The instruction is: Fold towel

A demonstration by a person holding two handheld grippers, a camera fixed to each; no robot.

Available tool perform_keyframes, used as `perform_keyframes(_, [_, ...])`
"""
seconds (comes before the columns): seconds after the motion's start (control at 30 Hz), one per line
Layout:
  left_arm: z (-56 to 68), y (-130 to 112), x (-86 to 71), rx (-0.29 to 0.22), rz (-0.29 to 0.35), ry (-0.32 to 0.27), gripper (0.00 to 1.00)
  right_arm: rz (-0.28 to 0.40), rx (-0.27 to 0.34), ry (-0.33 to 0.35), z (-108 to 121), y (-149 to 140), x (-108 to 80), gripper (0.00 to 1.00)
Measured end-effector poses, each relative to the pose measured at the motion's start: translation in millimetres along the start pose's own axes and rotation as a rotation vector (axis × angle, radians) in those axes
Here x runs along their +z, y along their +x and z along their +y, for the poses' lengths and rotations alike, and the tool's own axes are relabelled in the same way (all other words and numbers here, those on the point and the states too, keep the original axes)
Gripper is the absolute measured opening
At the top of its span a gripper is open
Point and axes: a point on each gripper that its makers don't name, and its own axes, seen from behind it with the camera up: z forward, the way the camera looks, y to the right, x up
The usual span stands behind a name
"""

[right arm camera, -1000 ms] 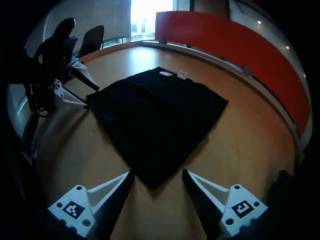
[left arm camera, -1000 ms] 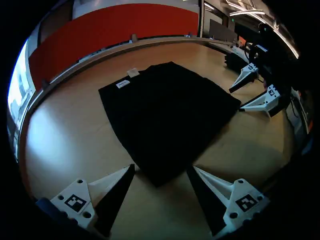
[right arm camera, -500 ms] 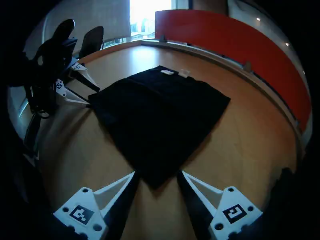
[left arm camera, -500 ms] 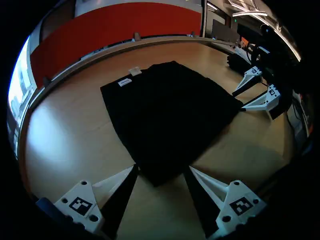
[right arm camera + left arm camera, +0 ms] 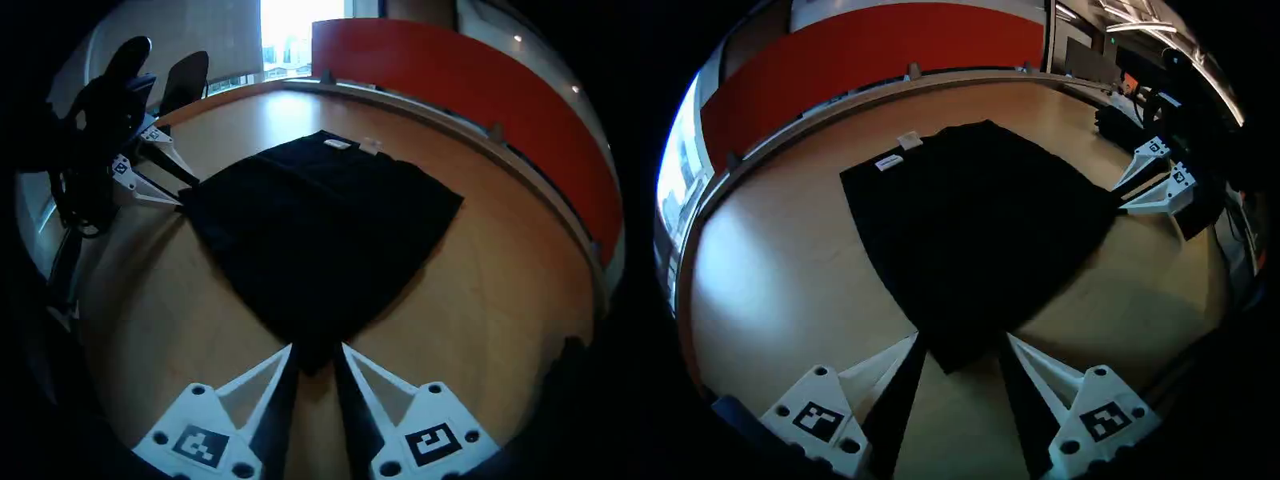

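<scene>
To lift for folding, left gripper (image 5: 962, 340) half-open and right gripper (image 5: 316, 348) nearly closed (pinch unclear) straddle towel (image 5: 984, 216) corners on the table (image 5: 784, 264).

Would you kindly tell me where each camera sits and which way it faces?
Left gripper view: rides on the left gripper, looking across the table at the towel; its own jaws flank the near corner, right gripper at the right-hand corner.
Right gripper view: rides on the right gripper, facing the towel from that corner; own jaws flank it, left gripper at far left.
Shared: towel, table, both grippers, red wall.
</scene>
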Motion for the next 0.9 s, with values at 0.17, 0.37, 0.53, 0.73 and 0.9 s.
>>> perform_keyframes(0.17, [-0.4,1.9,1.3,-0.01,-0.008,0.005,0.24,-0.003,0.007,-0.001,-1.1,0.0,-0.2,0.19])
perform_keyframes(0.37, [4.4,5.4,2.9,-0.026,-0.012,-0.005,0.16,0.01,0.031,-0.011,-0.8,3.7,-2.0,0.17])
perform_keyframes(0.53, [7.5,9.8,1.0,-0.031,-0.006,-0.009,0.13,0.029,0.05,-0.02,2.8,9.2,-9.0,0.17])
perform_keyframes(0.73, [9.7,19.3,-9.6,-0.039,0.007,-0.013,0.11,0.056,0.043,-0.03,6.2,21.8,-21.4,0.17])
perform_keyframes(0.9, [8.1,27.8,-22.8,-0.047,0.017,-0.005,0.11,0.085,0.025,-0.031,5.9,37.1,-35.6,0.17])
